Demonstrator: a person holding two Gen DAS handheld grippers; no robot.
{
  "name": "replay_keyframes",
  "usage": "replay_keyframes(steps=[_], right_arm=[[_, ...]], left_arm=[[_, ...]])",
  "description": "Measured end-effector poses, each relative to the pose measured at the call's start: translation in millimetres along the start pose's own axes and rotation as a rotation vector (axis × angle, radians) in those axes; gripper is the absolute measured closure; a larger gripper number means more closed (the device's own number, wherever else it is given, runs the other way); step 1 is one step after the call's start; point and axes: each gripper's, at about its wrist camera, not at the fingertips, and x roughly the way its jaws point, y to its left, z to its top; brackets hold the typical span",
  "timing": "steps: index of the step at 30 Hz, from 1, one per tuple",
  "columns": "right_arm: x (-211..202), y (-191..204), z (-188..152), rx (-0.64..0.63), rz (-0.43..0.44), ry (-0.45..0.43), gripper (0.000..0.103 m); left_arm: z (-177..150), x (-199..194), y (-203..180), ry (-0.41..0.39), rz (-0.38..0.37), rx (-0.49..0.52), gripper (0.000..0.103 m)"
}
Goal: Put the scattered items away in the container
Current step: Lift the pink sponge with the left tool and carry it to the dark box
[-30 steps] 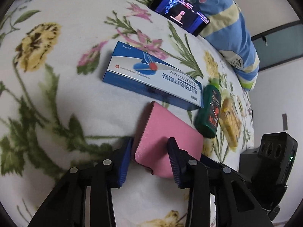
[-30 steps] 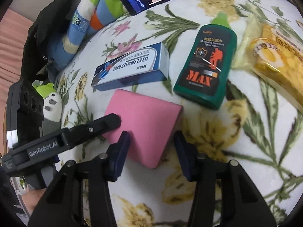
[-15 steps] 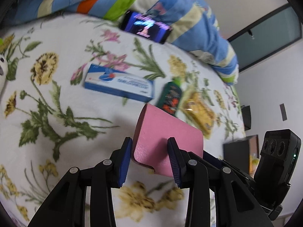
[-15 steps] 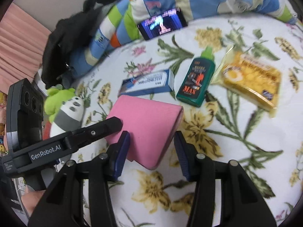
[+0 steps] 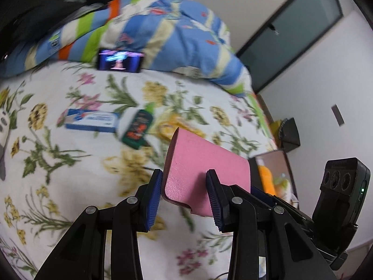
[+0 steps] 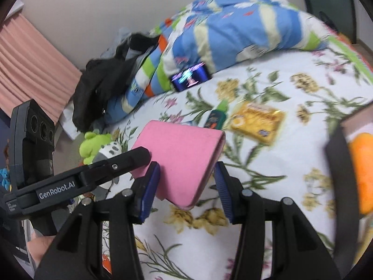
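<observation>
Pink wallet [image 5: 205, 175] pinched by both grippers, L [image 5: 184, 193] + R [image 6: 186, 189] | above bedspread [image 5: 70, 175] | container [image 6: 345, 158] rim just right

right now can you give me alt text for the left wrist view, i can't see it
The left gripper holds a pink wallet between its fingers above a floral bedspread. Behind lie a blue box, a green bottle and a lit phone against a striped quilt.

Right tool [image 6: 186, 187] and left tool [image 6: 139, 155] both grip pink wallet [image 6: 179, 154], raised above floral bed [image 6: 268, 210]. Green bottle [image 6: 216, 116] beside yellow packet [image 6: 258, 122]. Black container [image 6: 340, 186] at right edge, orange item [image 6: 361, 172] inside.
</observation>
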Motion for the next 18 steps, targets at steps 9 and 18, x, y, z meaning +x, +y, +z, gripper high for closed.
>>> replay_keyframes(steps=[9, 18], right_arm=[[-99.0, -97.7, -15.9, 0.107, -0.050, -0.112, 0.054], [-155.6, -204.9, -38.0, 0.232, -0.122, -0.160, 0.054]], left_arm=[[-18.6, 40.8, -135.8, 0.048, -0.048, 0.158, 0.065], [-57.0, 117.1, -230.8, 0.150, -0.100, 0.232, 0.065]])
